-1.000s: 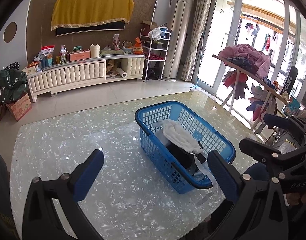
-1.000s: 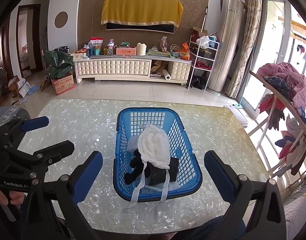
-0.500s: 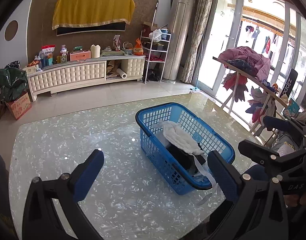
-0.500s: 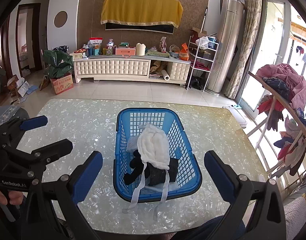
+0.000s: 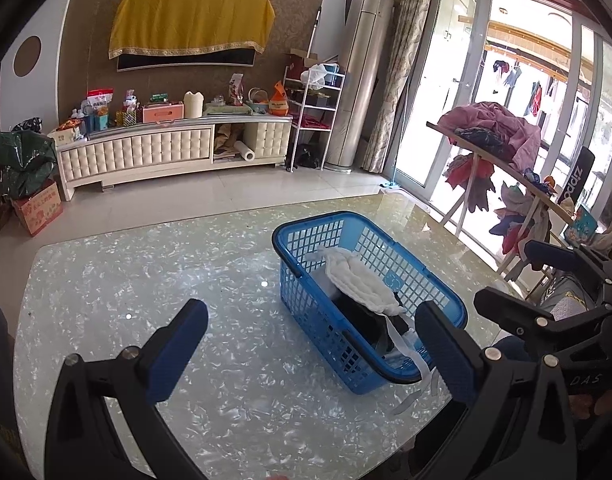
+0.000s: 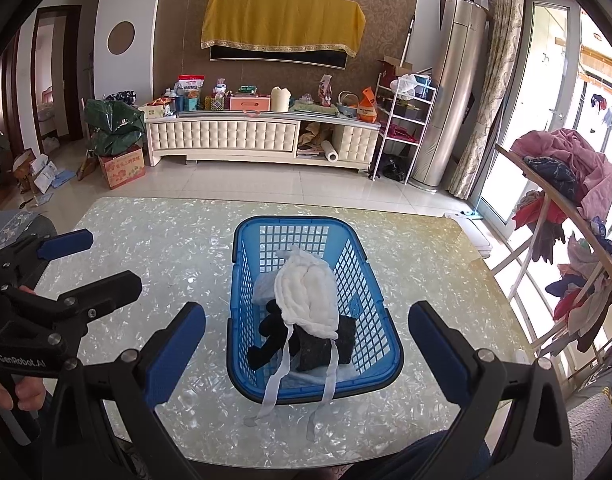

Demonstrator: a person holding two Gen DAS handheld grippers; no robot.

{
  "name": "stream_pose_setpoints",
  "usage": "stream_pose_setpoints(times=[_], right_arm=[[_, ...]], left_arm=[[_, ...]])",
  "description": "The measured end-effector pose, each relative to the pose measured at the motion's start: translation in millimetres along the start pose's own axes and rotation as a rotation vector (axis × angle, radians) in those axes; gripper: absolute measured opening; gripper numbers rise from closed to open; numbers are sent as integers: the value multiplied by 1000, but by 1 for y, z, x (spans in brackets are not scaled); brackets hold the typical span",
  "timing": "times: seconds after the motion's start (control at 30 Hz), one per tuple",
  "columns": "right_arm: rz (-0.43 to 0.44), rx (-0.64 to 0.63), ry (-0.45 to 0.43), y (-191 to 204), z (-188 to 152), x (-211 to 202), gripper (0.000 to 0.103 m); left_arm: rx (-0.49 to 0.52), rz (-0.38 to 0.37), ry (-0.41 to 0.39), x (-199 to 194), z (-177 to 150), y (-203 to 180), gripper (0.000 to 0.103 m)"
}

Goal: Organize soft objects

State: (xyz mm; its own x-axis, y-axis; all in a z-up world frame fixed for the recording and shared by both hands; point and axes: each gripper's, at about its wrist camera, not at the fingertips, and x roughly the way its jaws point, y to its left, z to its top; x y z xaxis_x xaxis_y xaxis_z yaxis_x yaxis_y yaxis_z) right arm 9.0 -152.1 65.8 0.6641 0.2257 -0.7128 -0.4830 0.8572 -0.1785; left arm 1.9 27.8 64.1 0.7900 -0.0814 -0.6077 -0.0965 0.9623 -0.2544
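A blue plastic basket (image 6: 358, 256) stands on the pearly glass table (image 6: 154, 240); it also shows in the left wrist view (image 5: 306, 248). In it lie a white quilted cloth (image 6: 306, 292) with two straps hanging over the front rim, a black garment (image 6: 318, 350) and a pale cloth beneath. The white cloth shows in the left wrist view (image 5: 362, 284) too. My right gripper (image 6: 306, 344) is open and empty, held above the basket's near end. My left gripper (image 5: 310, 340) is open and empty, left of the basket.
A drying rack (image 6: 566, 184) loaded with clothes stands right of the table. A cream TV cabinet (image 6: 258, 138) with clutter lines the far wall. A cardboard box (image 6: 122, 166) sits on the floor at left.
Both grippers have drifted only slightly; the basket and cloths have not moved.
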Motion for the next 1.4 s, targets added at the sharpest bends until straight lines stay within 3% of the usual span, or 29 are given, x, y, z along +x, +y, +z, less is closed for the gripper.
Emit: stream_pose_setpoints(times=[1.4], right_arm=[[-8, 5, -3, 0, -1, -2, 102]], left_arm=[[4, -13, 3, 0, -1, -3, 103]])
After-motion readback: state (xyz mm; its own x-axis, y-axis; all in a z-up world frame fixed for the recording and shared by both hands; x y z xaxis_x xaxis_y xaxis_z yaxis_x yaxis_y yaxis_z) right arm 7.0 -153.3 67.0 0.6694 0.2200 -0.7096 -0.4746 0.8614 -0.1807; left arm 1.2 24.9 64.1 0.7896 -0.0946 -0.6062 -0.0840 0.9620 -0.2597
